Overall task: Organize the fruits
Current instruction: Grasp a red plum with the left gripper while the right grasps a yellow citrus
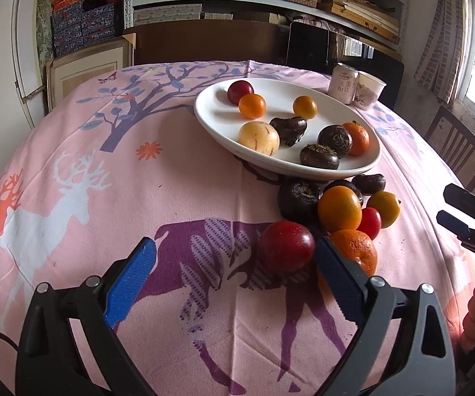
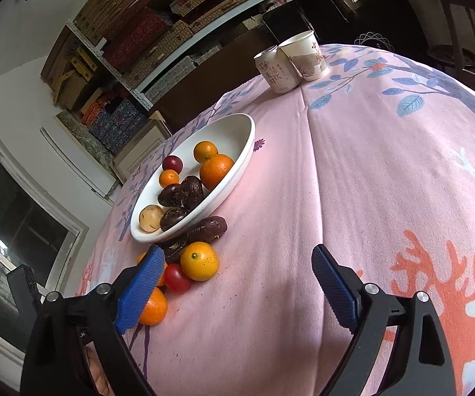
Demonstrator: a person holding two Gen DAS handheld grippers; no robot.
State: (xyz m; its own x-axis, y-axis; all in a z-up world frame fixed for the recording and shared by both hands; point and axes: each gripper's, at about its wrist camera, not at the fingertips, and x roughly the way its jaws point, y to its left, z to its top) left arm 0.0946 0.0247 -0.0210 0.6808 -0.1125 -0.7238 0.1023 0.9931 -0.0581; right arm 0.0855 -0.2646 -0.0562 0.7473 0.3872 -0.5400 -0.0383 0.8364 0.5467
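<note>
A white oval plate [image 1: 211,122] [image 2: 247,151] holds several fruits: oranges, a red plum, a pale round fruit and dark water chestnuts. In front of it a loose pile lies on the cloth: a red plum [image 1: 286,246], oranges [image 1: 339,208] [image 2: 200,260], a cherry tomato [image 1: 369,221] [image 2: 175,278] and dark chestnuts [image 1: 298,198] [image 2: 207,227]. My left gripper [image 1: 236,259] is open just above the cloth; the red plum lies between its fingers, close to the right one. My right gripper [image 2: 239,265] is open and empty, right of the pile; it also shows in the left wrist view [image 1: 465,217].
A drink can [image 1: 344,82] [image 2: 275,72] and a paper cup [image 1: 369,89] [image 2: 307,54] stand at the table's far edge. A chair [image 1: 458,151] stands to the right. Shelves of boxes line the back wall. The pink deer-print cloth [image 1: 105,198] covers the table.
</note>
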